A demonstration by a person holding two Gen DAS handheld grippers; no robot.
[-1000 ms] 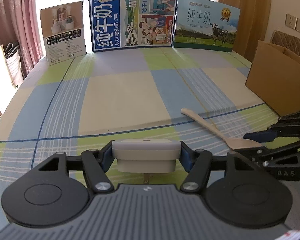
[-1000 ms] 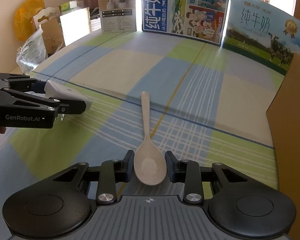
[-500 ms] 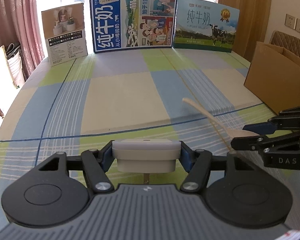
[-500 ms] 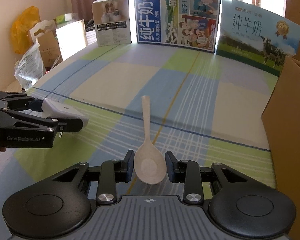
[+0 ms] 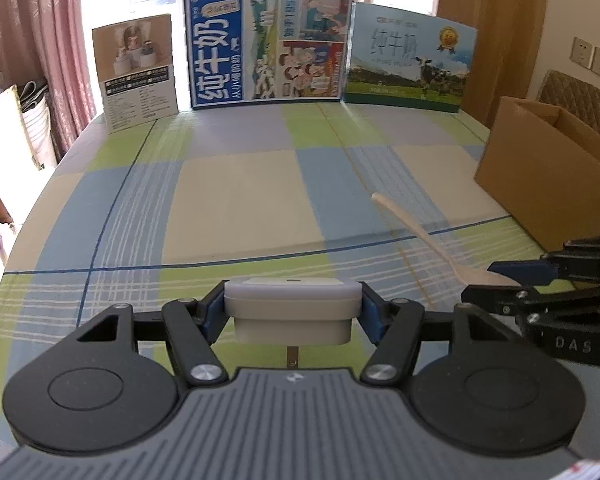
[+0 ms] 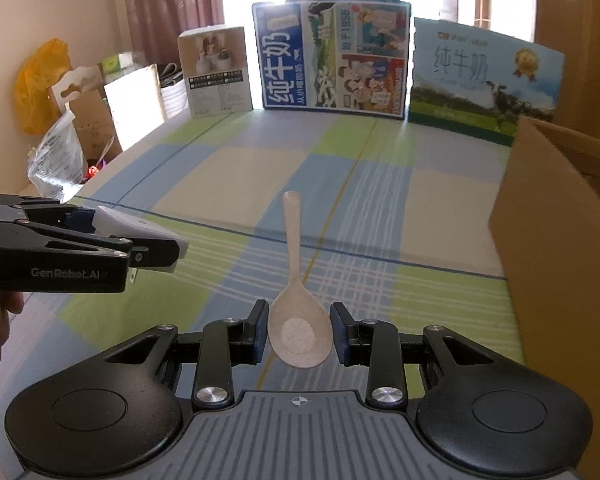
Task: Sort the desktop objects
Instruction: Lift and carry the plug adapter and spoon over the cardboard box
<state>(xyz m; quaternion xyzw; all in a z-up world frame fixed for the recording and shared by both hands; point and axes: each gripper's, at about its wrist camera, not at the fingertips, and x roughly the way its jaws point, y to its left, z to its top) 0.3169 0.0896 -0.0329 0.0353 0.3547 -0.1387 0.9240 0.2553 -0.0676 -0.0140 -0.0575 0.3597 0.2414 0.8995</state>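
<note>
My left gripper [image 5: 292, 314] is shut on a white plug adapter [image 5: 292, 308], held above the checked tablecloth [image 5: 236, 200]; a metal prong hangs below it. My right gripper [image 6: 299, 334] is shut on the bowl of a beige spoon [image 6: 298, 324], handle pointing away, lifted off the cloth. The right gripper and spoon [image 5: 436, 240] show at the right of the left wrist view. The left gripper with the adapter [image 6: 140, 228] shows at the left of the right wrist view.
An open cardboard box [image 5: 552, 168] stands at the table's right edge, also in the right wrist view [image 6: 560, 224]. Two milk cartons [image 5: 268, 46] and a small product box [image 5: 138, 72] stand along the far edge. Bags and clutter [image 6: 56, 120] lie left of the table.
Both grippers have risen, each with its object. The spoon has come up off the cloth. The cardboard box looks nearer in the right wrist view.
</note>
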